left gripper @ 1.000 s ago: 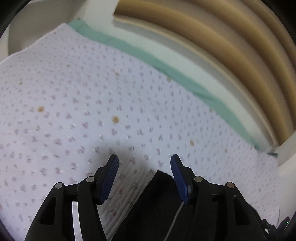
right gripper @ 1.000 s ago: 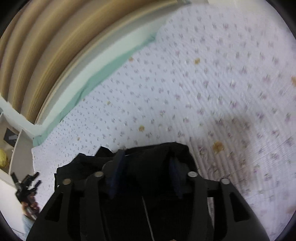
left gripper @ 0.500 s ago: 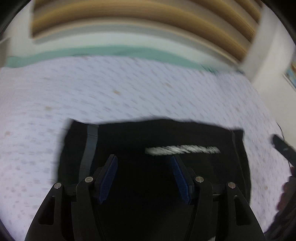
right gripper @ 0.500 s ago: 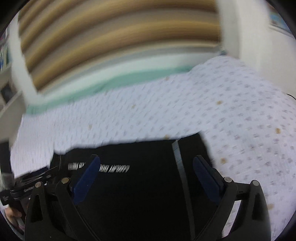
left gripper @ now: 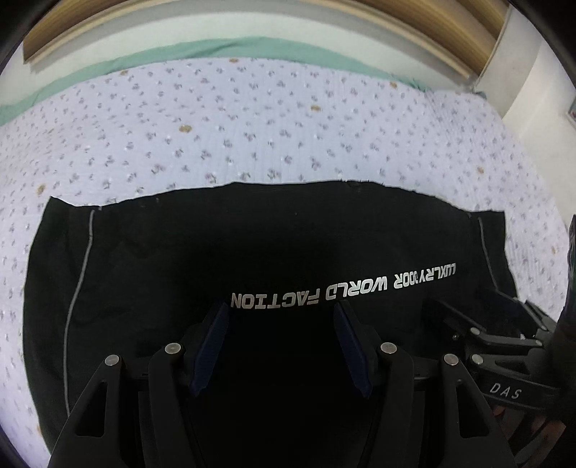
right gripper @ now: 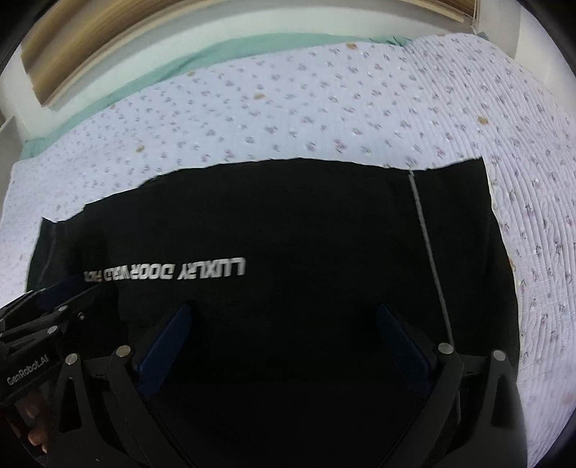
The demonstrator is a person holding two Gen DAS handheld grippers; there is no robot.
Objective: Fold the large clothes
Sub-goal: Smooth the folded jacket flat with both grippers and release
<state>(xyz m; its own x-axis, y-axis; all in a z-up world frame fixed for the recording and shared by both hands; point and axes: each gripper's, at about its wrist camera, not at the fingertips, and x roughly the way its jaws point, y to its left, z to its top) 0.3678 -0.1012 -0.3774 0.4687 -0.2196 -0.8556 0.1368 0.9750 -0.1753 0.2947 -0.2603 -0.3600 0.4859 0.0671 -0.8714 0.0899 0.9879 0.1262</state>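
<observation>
Two open tongs (left gripper: 280, 320) above garment (left gripper: 288, 237)

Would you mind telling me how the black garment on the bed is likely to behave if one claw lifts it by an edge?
The black garment lies flat and thin on the quilted bedspread, so it would probably droop and fold rather than hold its shape. Its spread is wide, so a single-edge lift likely drags the rest. It looks light, and unlikely to slip.

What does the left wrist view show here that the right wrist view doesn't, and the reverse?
Left wrist only: the garment's left grey seam line, the full white lettering, and the right gripper from the side.
Right wrist only: its own wide-open jaws, the left gripper at the left edge, and the quilt's right side.
Both: the black garment lying flat on the floral quilt, the green sheet and the wooden headboard.
</observation>
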